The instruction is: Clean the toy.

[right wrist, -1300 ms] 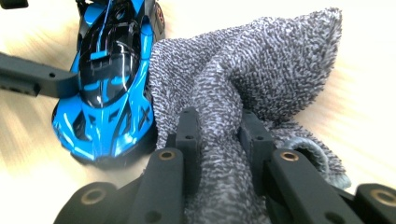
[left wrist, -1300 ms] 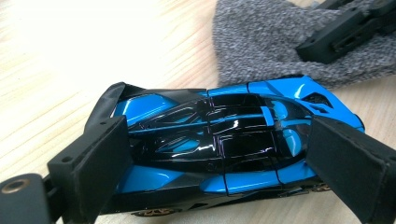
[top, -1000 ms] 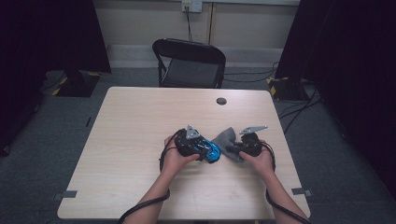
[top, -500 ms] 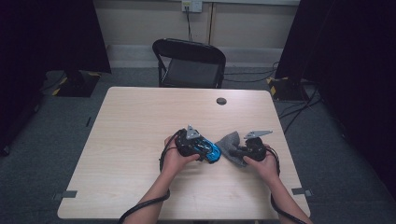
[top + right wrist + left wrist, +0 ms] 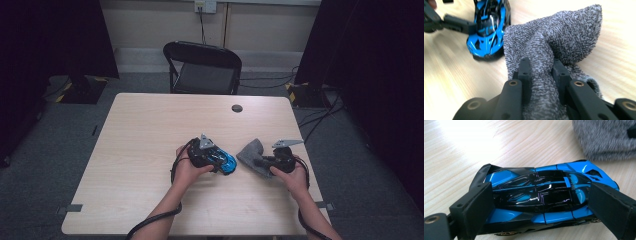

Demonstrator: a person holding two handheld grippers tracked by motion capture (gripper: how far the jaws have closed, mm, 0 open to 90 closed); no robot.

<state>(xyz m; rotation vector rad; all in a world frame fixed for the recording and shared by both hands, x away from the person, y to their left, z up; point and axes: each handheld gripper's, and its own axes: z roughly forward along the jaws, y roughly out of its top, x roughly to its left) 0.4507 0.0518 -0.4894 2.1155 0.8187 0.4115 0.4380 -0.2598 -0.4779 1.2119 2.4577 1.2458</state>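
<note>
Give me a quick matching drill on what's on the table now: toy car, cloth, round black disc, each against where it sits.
Things:
1. blue toy car
2. grey cloth
3. black disc

Places:
A. alone near the table's far edge
B. pinched in the right gripper
C. between the left gripper's jaws

Pairs: 1-C, 2-B, 3-A

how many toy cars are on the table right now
1. The blue toy car sits near the table's front middle, clamped between the left gripper fingers, beside the grey cloth that the right gripper holds.
</note>
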